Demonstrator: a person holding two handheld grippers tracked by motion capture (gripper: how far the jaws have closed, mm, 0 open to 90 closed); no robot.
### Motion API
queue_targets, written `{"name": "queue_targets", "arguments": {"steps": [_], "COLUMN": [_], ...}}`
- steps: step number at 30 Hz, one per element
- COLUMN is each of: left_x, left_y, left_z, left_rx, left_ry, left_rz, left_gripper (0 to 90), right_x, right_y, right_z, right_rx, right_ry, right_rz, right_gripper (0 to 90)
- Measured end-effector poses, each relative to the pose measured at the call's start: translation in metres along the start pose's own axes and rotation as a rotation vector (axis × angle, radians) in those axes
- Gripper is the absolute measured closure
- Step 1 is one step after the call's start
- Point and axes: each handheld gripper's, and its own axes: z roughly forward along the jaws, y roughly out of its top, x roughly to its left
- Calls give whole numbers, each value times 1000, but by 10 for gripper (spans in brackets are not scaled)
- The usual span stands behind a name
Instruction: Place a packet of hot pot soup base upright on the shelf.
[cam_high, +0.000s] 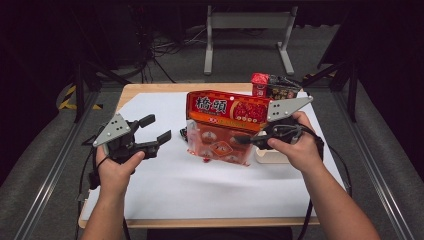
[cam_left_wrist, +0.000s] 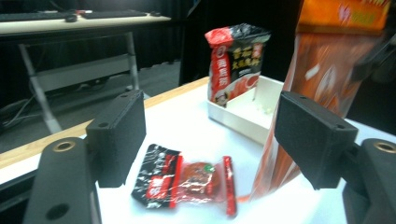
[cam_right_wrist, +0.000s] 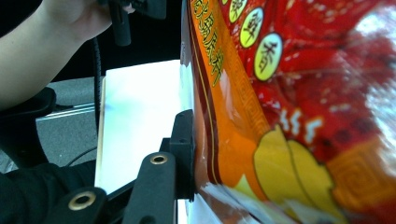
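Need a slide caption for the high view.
Right gripper holds an orange snack bag upright over the table; left gripper open beside it.

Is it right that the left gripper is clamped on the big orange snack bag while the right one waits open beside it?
Sides swapped: the high view shows the right gripper shut on the big orange snack bag, while the left gripper waits open beside it.

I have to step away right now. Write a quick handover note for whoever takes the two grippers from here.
Right gripper: shut on the big orange snack bag, held upright above the white sheet.
Left gripper: open, holding nothing, left of the bag.
White box at the far right holds a red-and-black packet, standing.
Small flat packet lies on the sheet beside the bag.
Done: big bag picked up.
Left: probably set it in the box, then the small packet.
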Motion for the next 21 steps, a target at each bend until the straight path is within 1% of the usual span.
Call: {"name": "queue_targets", "arguments": {"steps": [5, 6, 7, 9, 15, 18, 21], "left_x": [7, 7, 9, 12, 21, 24, 26], "left_y": [-5, -5, -7, -10, -16, -19, -22], "left_z": [2, 2, 2, 2, 3, 3, 4], "left_rx": [17, 17, 25, 35, 54, 70, 73], "left_ry": [22, 22, 23, 29, 48, 59, 58], "left_rz": [-7, -7, -15, -17, -36, -40, -45], "left_gripper": [232, 228, 228, 220, 196, 185, 180], "right_x": [-10, -10, -12, -16, -26, -34, -40], "right_y": [4, 4, 5, 7, 15, 18, 18], "right_z": [-8, -8, -10, -13, -22, -28, -33], "right_rx": [-3, -3, -2, 1, 11, 12, 9], "right_ry": [-18, -18, -20, -28, -56, -82, -98], "right_rz": [9, 9, 12, 15, 20, 27, 34], "right_gripper": [703, 703, 703, 703, 703, 703, 703]}}
